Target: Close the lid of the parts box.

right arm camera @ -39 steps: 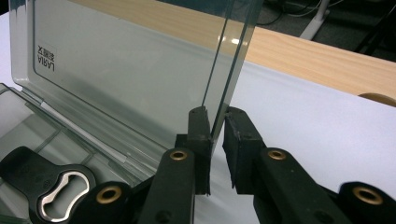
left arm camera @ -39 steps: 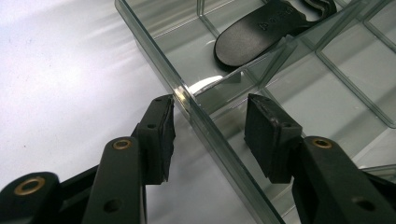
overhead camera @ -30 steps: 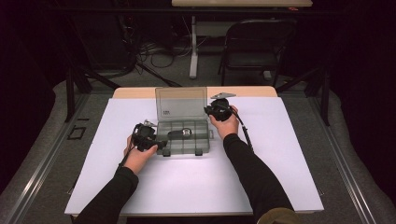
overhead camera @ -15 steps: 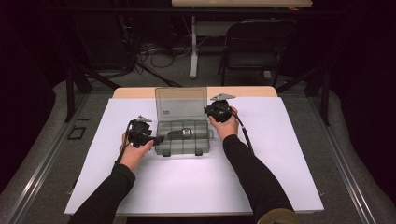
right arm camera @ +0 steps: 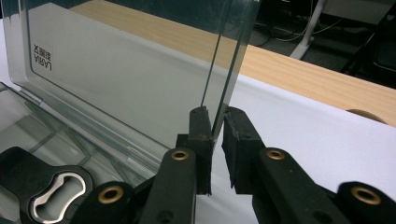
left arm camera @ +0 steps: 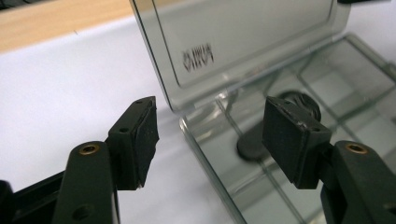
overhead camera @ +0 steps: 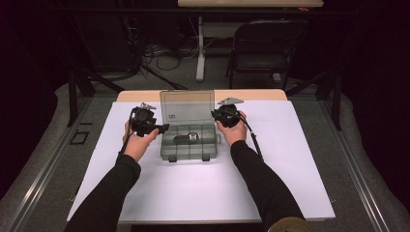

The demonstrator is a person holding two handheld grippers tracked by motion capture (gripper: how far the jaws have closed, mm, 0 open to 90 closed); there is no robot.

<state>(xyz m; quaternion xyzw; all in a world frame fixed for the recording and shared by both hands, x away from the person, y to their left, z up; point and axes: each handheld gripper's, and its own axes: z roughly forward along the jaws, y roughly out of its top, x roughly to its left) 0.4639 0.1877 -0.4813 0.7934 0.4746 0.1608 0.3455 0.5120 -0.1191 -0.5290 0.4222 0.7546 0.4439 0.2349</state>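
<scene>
Organizer box (overhead camera: 188, 140) lid (overhead camera: 187, 106) is standing open, pinched by the right gripper (overhead camera: 226, 116), as the left gripper (overhead camera: 162, 128), jaws spread and empty, is lifting clear.

The organizer box (overhead camera: 188, 142) is looking like glossy smoky clear plastic; the bottle opener (right arm camera: 51, 189) is showing brushed metal in matt black; the bench (overhead camera: 251, 94) edge is showing pale wood.

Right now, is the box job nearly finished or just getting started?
Somewhere in the middle. The clear box is open, its lid upright, and a black bottle opener lies inside. The right gripper pinches the lid's edge. The left gripper, jaws apart and holding nothing, hovers by the box's corner. Probably left: closing the lid, or lifting the opener out.
</scene>
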